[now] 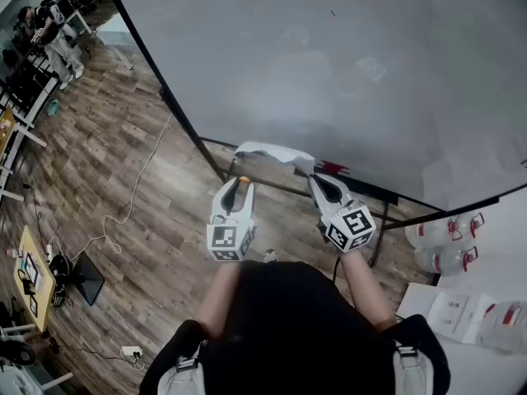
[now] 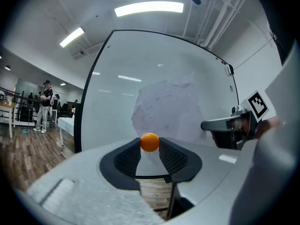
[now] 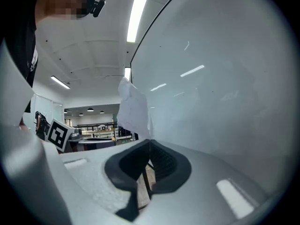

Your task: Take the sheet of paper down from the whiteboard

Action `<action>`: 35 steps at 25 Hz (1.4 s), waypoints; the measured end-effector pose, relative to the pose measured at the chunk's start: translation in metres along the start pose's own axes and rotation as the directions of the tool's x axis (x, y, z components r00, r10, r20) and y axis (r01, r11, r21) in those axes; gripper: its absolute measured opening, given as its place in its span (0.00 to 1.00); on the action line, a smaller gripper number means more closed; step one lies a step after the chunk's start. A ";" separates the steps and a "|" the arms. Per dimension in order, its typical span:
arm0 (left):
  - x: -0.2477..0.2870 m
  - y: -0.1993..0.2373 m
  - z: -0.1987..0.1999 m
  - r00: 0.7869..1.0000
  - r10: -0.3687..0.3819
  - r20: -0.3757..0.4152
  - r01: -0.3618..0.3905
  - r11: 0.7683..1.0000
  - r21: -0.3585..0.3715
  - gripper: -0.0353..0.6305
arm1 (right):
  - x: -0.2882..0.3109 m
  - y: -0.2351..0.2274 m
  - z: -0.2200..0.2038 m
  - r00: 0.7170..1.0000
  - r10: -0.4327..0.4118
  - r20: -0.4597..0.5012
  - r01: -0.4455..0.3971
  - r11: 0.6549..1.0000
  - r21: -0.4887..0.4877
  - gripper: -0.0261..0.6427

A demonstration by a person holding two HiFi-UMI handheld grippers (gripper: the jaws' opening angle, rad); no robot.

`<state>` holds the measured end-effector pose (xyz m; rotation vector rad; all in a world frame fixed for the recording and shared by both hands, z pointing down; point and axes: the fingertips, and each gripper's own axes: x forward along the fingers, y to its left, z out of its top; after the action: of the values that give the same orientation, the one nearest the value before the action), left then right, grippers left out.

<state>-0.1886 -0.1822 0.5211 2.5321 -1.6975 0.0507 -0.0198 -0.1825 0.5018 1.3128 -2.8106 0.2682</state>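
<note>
L gripper (image 2: 150, 150): orange ball (image 2: 150, 142) being pinched at tips | R gripper (image 3: 149, 146): sheet (image 3: 133, 108) being clamped at tips, rising just ahead, off whiteboard (image 1: 329, 72) | risk: sheet being torn or slipped if grippers are being spread apart

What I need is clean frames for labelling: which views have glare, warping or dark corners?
Head view: even light, faint glare patches on the whiteboard. Left gripper view: black corners, whiteboard frame bowed, ceiling lamp blown out, orange ball sharp, paper low-contrast. Right gripper view: black corners, lamp streaks mirrored on the whiteboard.
</note>
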 end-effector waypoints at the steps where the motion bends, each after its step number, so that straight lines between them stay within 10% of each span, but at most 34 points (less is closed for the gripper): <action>1: -0.004 -0.007 0.001 1.000 -0.007 -0.002 0.007 1.000 0.007 0.25 | -0.007 0.001 0.002 1.000 -0.002 0.006 0.002 1.000 0.000 0.04; 35: -0.192 -0.296 -0.016 0.998 -0.060 -0.022 0.060 0.998 0.011 0.25 | -0.339 0.037 -0.056 0.999 -0.009 -0.034 0.010 1.000 0.030 0.04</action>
<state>0.0125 0.1080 0.5044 2.5795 -1.6171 0.0846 0.1683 0.1073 0.5182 1.3143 -2.7821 0.3305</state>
